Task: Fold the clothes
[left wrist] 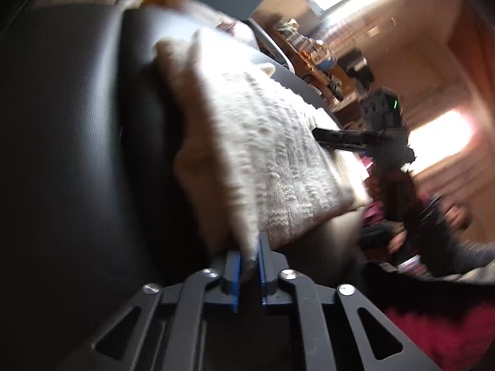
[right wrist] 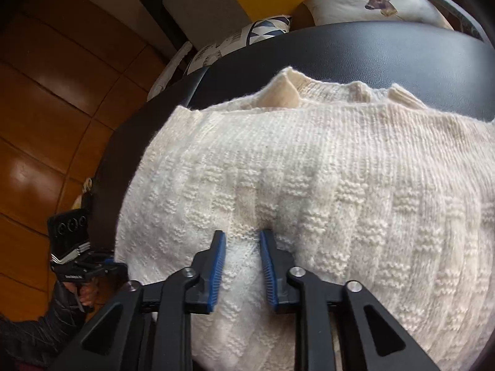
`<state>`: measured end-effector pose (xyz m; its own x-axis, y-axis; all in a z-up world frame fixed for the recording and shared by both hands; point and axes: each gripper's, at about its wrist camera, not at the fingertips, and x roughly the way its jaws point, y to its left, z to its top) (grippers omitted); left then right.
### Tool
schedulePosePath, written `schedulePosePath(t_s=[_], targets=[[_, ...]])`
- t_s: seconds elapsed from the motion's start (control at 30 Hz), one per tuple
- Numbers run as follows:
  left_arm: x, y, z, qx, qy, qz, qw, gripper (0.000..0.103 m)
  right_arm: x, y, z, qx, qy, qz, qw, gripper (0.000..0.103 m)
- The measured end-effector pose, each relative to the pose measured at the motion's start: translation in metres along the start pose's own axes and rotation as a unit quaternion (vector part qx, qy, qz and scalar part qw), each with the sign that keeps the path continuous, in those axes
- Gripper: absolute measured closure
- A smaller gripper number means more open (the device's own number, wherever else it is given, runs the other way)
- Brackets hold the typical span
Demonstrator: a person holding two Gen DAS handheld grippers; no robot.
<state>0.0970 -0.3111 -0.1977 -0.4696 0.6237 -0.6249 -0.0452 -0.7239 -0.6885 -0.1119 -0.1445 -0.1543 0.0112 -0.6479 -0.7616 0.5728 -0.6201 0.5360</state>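
A cream knitted sweater [right wrist: 309, 167] lies on a black leather seat [right wrist: 371, 52]. In the left wrist view the sweater [left wrist: 272, 154] hangs lifted at one edge. My left gripper [left wrist: 249, 250] is shut on that edge, with the blue pads pinching the knit. My right gripper [right wrist: 241, 238] rests on the sweater with its blue pads a little apart around a raised fold of knit. The right gripper also shows in the left wrist view [left wrist: 321, 137], at the sweater's far edge. The left gripper appears at the lower left of the right wrist view [right wrist: 92, 266].
Patterned cushions [right wrist: 371, 3] lie behind the seat. A wooden floor [right wrist: 46, 108] is to the left. A red rug [left wrist: 433, 334] and cluttered shelves [left wrist: 309, 49] show in the left wrist view, which is blurred.
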Motion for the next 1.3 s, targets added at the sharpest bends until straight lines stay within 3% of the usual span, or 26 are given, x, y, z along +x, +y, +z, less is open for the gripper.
schedulePosePath(t_s=[0.17, 0.33, 0.43, 0.5, 0.53, 0.6, 0.67, 0.77, 0.87, 1.0, 1.17, 1.3], targets=[[0.003, -0.006, -0.016, -0.039, 0.003, -0.024, 0.999, 0.096, -0.002, -0.007, -0.005, 0.005, 0.003, 0.021, 1.0, 0.085], [-0.013, -0.017, -0.019, -0.06, -0.016, 0.0, 0.9981, 0.09, -0.005, -0.018, -0.01, 0.026, -0.017, 0.054, 0.998, 0.085], [-0.032, -0.02, -0.01, -0.078, -0.065, 0.022, 0.9946, 0.064, -0.014, -0.023, -0.014, 0.043, -0.036, 0.066, 0.996, 0.082], [-0.036, -0.024, 0.003, -0.089, -0.099, 0.033, 0.9906, 0.042, -0.023, -0.017, -0.018, 0.038, -0.053, 0.053, 0.996, 0.078], [-0.037, -0.026, 0.01, -0.094, -0.114, 0.04, 0.9882, 0.039, -0.029, -0.014, -0.022, 0.032, -0.061, 0.047, 0.997, 0.073], [-0.033, -0.026, 0.028, -0.093, -0.137, 0.056, 0.9846, 0.029, -0.041, -0.01, -0.028, 0.022, -0.071, 0.035, 0.997, 0.072], [-0.019, -0.019, 0.052, -0.108, -0.137, 0.091, 0.9803, 0.026, -0.053, -0.012, -0.034, 0.014, -0.077, 0.021, 0.997, 0.072], [0.001, -0.014, 0.074, -0.125, -0.113, 0.091, 0.9815, 0.026, -0.074, -0.029, -0.048, 0.027, -0.094, 0.012, 0.995, 0.072], [0.012, -0.007, 0.085, -0.116, -0.085, 0.127, 0.9815, 0.026, -0.09, -0.052, -0.058, 0.057, -0.114, 0.02, 0.992, 0.072], [0.017, 0.005, 0.086, -0.135, -0.066, 0.108, 0.9827, 0.026, -0.106, -0.076, -0.07, 0.085, -0.128, 0.004, 0.988, 0.072], [0.022, 0.002, 0.087, -0.137, -0.061, 0.099, 0.9838, 0.025, -0.138, -0.087, -0.072, 0.071, -0.141, -0.071, 0.985, 0.072], [0.032, -0.01, 0.086, -0.111, -0.034, 0.066, 0.9911, 0.026, -0.162, -0.101, -0.071, 0.061, -0.148, -0.135, 0.978, 0.072]])
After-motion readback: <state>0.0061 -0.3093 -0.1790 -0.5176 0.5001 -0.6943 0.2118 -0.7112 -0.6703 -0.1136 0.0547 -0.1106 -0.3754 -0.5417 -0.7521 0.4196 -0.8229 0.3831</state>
